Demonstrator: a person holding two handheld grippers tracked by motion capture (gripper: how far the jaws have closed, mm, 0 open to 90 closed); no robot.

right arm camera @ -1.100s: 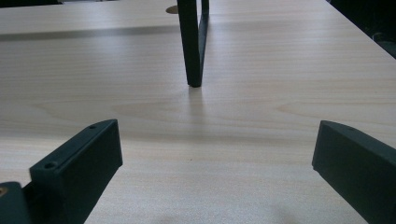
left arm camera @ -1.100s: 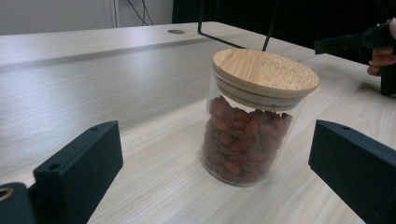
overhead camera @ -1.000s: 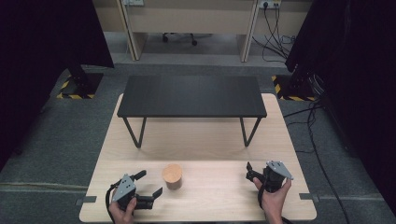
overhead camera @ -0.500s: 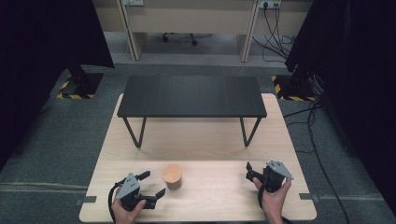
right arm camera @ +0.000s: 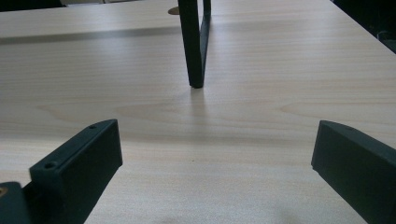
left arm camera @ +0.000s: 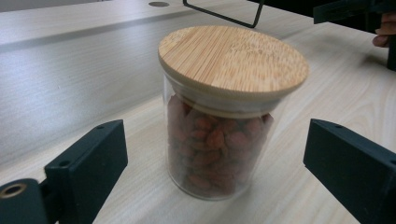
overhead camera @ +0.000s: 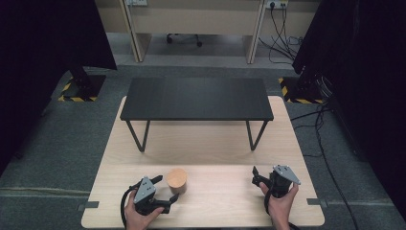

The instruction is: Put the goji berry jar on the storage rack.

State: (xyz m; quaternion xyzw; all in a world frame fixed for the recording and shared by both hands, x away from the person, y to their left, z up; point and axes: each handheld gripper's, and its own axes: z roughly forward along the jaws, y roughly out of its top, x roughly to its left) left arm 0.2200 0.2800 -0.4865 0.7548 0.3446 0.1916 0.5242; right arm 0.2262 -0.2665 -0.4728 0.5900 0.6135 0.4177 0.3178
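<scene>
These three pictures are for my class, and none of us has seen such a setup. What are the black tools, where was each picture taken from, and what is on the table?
A person sits at a pale wooden table and holds a hand tool in each hand: the left gripper and the right gripper, each with two black fingers.

The high view looks down from above the person. The other two pictures come from small cameras riding on the grippers, looking out between their fingers.

On the table stand a low black bench and a glass jar of nuts with a round wooden lid.

Nothing is held. The left gripper's jaws have just been closing a little, with the jar between them but untouched. The right gripper is open over bare wood.
</scene>
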